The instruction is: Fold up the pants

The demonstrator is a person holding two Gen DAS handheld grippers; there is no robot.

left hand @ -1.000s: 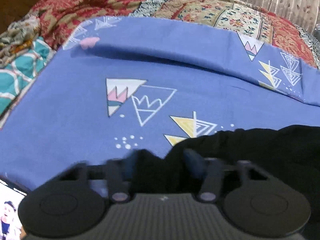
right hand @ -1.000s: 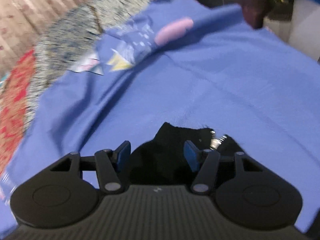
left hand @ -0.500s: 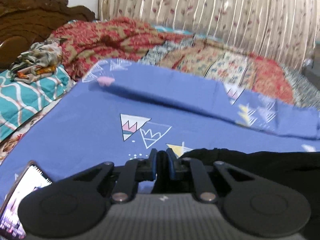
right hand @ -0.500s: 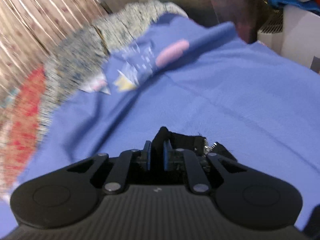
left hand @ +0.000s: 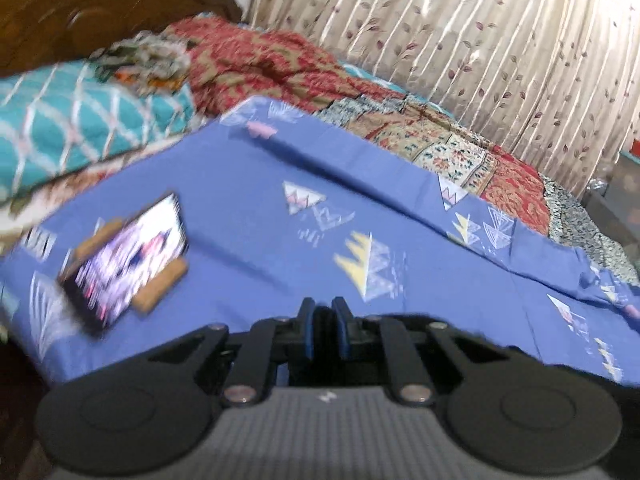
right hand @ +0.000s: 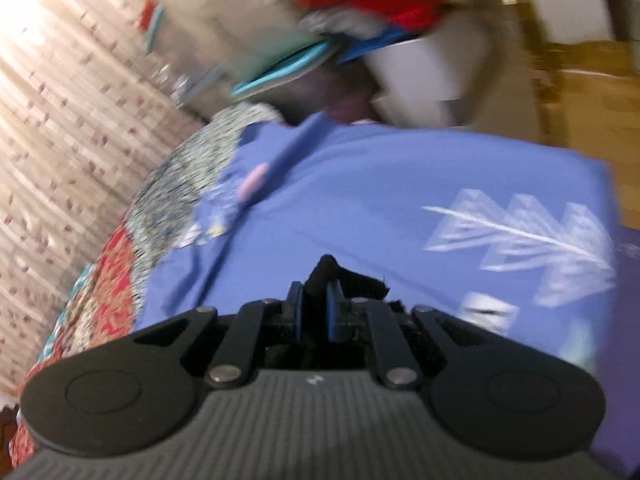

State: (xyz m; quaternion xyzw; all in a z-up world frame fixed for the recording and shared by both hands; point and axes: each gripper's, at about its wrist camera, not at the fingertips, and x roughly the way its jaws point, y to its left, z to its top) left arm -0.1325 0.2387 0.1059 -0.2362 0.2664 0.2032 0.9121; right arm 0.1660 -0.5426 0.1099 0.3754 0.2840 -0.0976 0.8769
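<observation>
Both grippers pointed downward over the blue sheet (left hand: 248,216). The left gripper (left hand: 322,312) was clenched on black pants (left hand: 322,316) fabric just above the sheet. The right gripper (right hand: 312,300) likewise pinched the pants, a fold protruding past its pads.

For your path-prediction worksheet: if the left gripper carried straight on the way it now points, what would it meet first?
Probably the blue bedsheet, just ahead of the left gripper, which points slightly downward and is shut on black pants. The phone lies off to the left. Depth is hard to judge.
</observation>
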